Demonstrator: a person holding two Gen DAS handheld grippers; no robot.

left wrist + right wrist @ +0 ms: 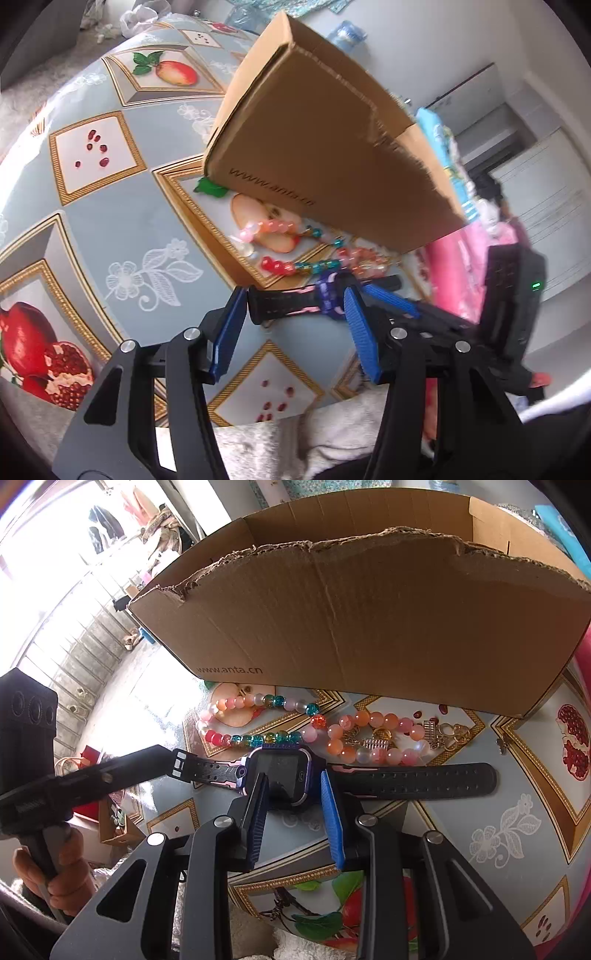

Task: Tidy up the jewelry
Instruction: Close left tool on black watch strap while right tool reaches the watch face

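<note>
Right gripper [293,790] is pinching the watch [282,771] lying near the table's [461,812] front edge, left gripper [295,317] half-spread around its strap [280,308]; next likely lifting it into the box [369,620].

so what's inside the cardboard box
Only bare cardboard inner walls show over the torn rim of the cardboard box; its front wall covers the floor, so any contents are hidden. The bead bracelets and smartwatch lie outside, on the tablecloth in front.
</note>
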